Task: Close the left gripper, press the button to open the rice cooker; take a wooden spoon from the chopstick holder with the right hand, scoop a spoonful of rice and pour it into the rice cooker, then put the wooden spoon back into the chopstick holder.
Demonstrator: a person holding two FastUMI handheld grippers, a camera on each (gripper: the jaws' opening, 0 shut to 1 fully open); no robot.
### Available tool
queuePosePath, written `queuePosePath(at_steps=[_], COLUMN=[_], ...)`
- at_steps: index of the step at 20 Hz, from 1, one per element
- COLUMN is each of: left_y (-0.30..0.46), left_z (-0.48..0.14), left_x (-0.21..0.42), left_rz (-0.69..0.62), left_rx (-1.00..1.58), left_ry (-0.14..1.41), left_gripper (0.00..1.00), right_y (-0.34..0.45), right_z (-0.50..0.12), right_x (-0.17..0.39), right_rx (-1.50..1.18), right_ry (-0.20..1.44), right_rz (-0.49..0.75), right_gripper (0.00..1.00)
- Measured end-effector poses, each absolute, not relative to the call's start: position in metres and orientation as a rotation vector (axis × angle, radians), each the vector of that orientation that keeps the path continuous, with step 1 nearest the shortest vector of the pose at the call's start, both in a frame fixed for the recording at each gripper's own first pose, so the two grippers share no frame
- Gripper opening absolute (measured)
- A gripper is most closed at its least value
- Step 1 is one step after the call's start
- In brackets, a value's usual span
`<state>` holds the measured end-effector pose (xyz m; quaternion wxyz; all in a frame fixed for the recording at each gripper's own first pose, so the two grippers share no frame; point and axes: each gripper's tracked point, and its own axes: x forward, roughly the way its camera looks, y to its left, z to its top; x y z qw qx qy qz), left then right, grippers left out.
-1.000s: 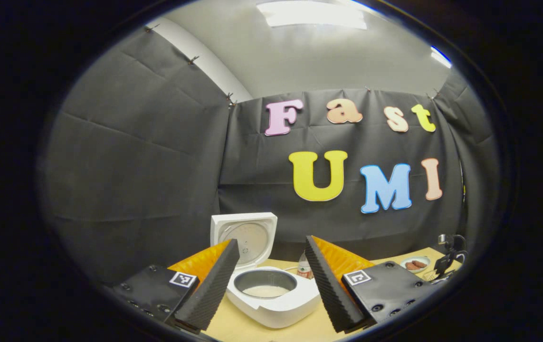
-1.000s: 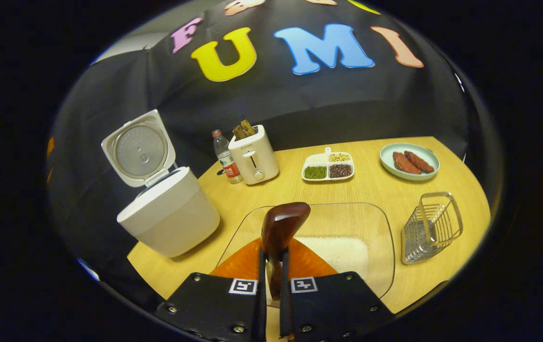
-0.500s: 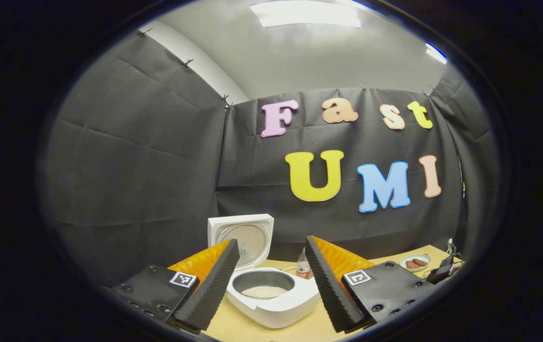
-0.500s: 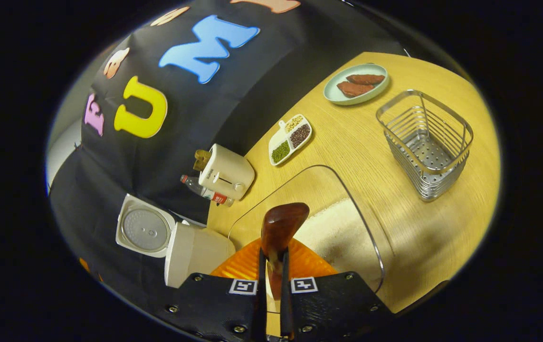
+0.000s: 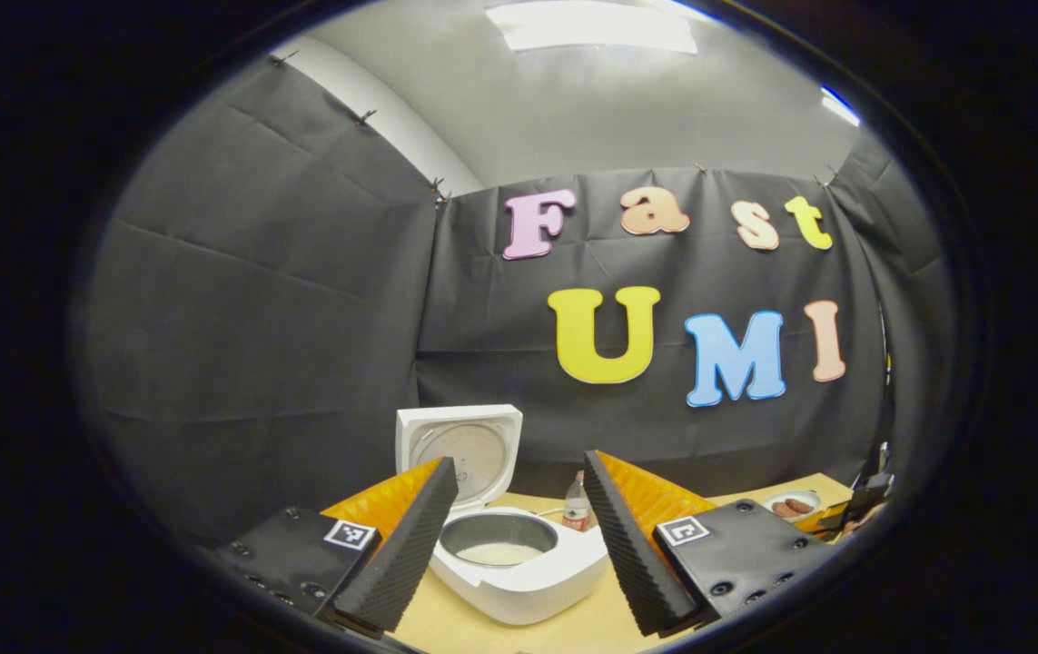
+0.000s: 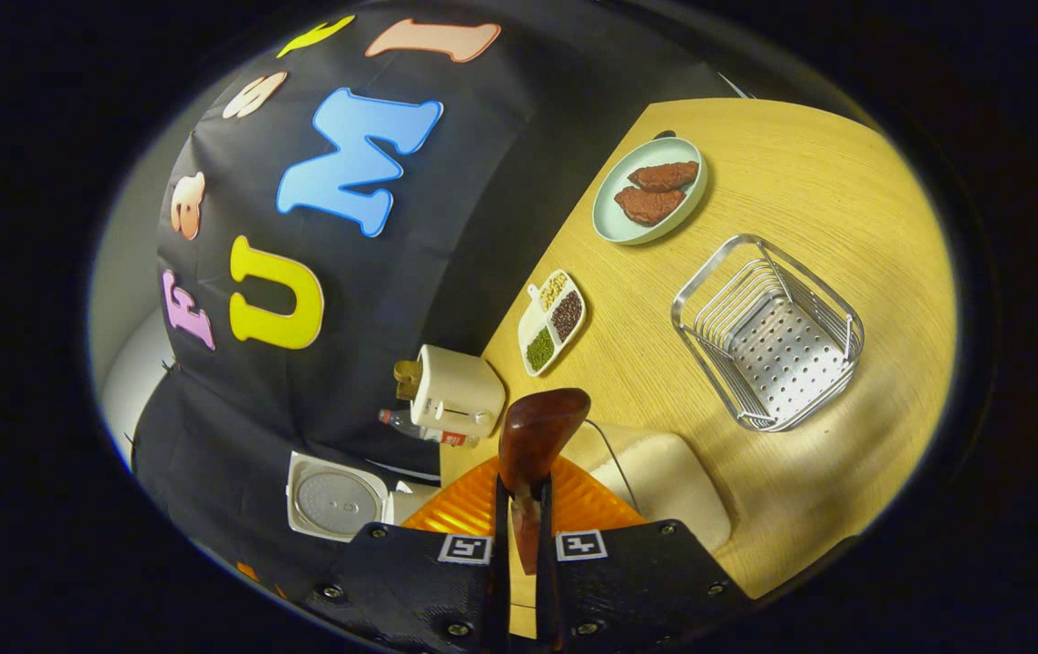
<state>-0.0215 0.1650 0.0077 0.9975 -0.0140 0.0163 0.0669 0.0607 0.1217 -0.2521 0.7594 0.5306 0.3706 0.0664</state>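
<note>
Wooden spoon (image 6: 537,434) sits pinched between the two fingers of the right gripper (image 6: 519,531), its dark bowl end poking up ahead of them; whether any rice lies in it cannot be told. Just past the spoon, a clear tray (image 6: 609,445) rests on the tabletop (image 6: 845,182) with a heap of white rice (image 6: 664,481) in it. Right gripper view is rolled hard to one side. In it the rice cooker (image 6: 337,495) shows low left with its lid swung open, a cream toaster (image 6: 457,392) and a water bottle (image 6: 423,431) beside it. Farther along the tabletop: a divided dish of beans (image 6: 552,321), a pale green plate (image 6: 614,227) carrying two reddish-brown pieces, and the wire chopstick holder (image 6: 768,331), which stands well apart from the spoon. In the left gripper view, the left gripper (image 5: 519,536) is spread wide, holding nothing. Between its fingers the rice cooker (image 5: 519,568) is seen front-on, lid upright, a layer of white rice in the inner pot (image 5: 498,542). The bottle (image 5: 577,513) stands behind the cooker.
</note>
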Motion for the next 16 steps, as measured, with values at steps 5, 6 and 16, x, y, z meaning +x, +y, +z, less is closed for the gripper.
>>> queuePosePath(at_steps=[5, 6, 16], left_y=[0.174, 0.177, 0.221], left_z=[0.004, 0.001, -0.006], left_x=[-0.025, -0.027, -0.043], left_rz=[0.153, 0.158, 0.223], left_rx=[-0.041, -0.046, -0.061], left_ry=[0.036, 0.039, 0.043], left_gripper=[0.99, 0.97, 0.97], right_y=[0.134, 0.138, 0.219], right_z=[-0.223, -0.216, -0.166], right_x=[0.073, 0.074, 0.098], right_rx=[1.263, 1.281, 1.216], right_ry=[0.794, 0.792, 0.78], right_rz=[0.216, 0.233, 0.396], right_gripper=[0.11, 0.11, 0.11])
